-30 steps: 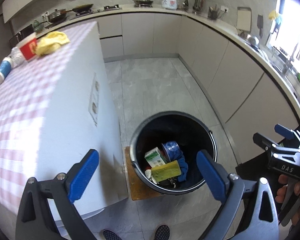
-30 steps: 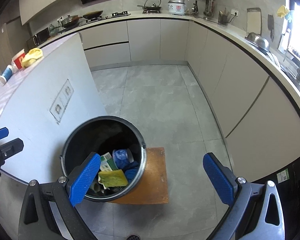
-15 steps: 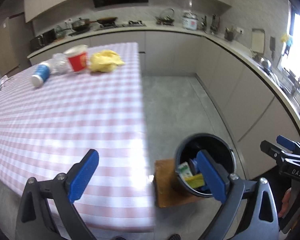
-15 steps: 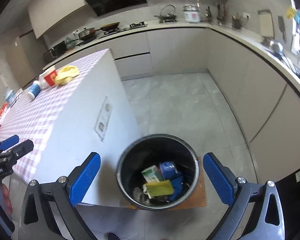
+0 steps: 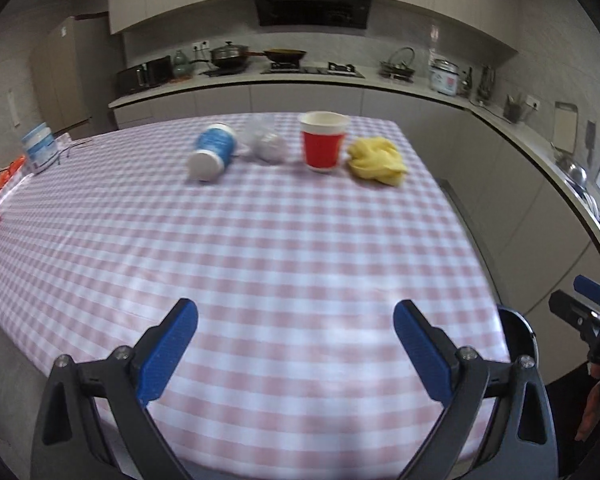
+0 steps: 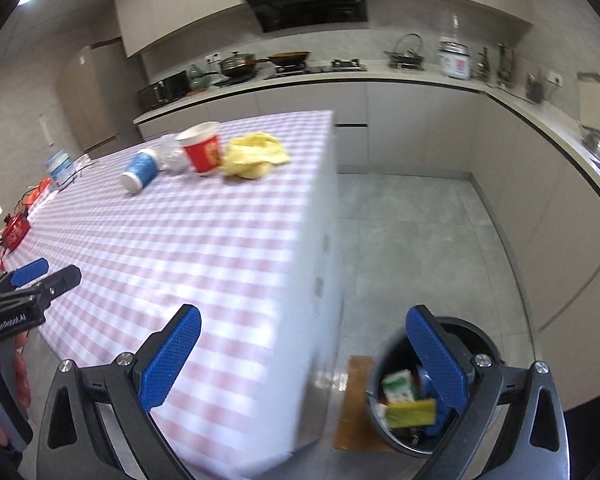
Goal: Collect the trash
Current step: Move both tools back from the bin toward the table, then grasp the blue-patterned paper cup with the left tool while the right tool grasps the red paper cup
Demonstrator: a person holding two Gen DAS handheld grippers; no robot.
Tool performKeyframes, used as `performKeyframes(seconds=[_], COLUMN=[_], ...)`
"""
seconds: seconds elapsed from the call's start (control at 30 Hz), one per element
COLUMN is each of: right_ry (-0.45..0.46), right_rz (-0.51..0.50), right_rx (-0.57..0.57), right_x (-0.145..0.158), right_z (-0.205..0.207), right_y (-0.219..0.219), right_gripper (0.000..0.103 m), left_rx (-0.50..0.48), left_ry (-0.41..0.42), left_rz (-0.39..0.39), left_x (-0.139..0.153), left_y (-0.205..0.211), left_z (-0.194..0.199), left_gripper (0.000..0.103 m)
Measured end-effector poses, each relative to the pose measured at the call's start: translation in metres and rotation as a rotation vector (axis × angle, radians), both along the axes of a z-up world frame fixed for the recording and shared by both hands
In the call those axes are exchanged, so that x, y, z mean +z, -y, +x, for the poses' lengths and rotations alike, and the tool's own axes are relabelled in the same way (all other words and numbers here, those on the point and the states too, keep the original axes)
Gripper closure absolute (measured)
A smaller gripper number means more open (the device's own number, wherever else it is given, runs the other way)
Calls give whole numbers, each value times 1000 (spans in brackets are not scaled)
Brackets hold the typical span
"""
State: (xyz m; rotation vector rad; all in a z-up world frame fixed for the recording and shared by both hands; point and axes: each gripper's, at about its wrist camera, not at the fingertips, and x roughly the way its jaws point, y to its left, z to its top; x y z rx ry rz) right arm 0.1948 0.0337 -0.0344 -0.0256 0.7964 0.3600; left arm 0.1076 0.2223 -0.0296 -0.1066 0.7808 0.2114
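Observation:
Four pieces of trash sit in a row at the far end of the pink checked table point(image 5: 260, 248): a blue-and-white bottle point(image 5: 212, 151) lying on its side, a crumpled clear plastic wad point(image 5: 266, 145), an upright red paper cup point(image 5: 323, 141) and a crumpled yellow wrapper point(image 5: 376, 162). My left gripper point(image 5: 296, 354) hovers open and empty over the near table edge. My right gripper point(image 6: 302, 354) is open and empty above the table's corner, with the black trash bin point(image 6: 428, 392) holding a carton and other waste below its right finger. The same cup point(image 6: 202, 148) and wrapper point(image 6: 254, 156) show far off.
The bin stands on a wooden board point(image 6: 354, 400) on the grey tiled floor point(image 6: 416, 240). A kitchen counter point(image 5: 340, 80) with pots and a rice cooker runs along the back and right walls. Red items point(image 6: 14, 230) and a blue-white container point(image 5: 40, 146) lie at the table's left end.
Both grippers have lifted and swung from looking down into the bin to facing across the table. The trash row has come into central view. Both stayed open.

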Motion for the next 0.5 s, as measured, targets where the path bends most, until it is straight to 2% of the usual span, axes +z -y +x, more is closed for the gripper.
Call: performKeyframes(seconds=[0.27,0.43,0.5], right_ry=[37,64,68], right_rz=[-3,-4,-2], right_rx=[28,65,78], right_x=[9,16,16], right_z=[28,49,61], right_y=[-91,-129,-141], right_gripper=[0,0,3], left_rx=[78,95,98], left_ry=[22,34,42], left_rz=[-33,-37,-51], left_x=[2,1,1], left_y=[-91,-117,-127], left_z=[5,22,33], left_gripper=[4,4,5])
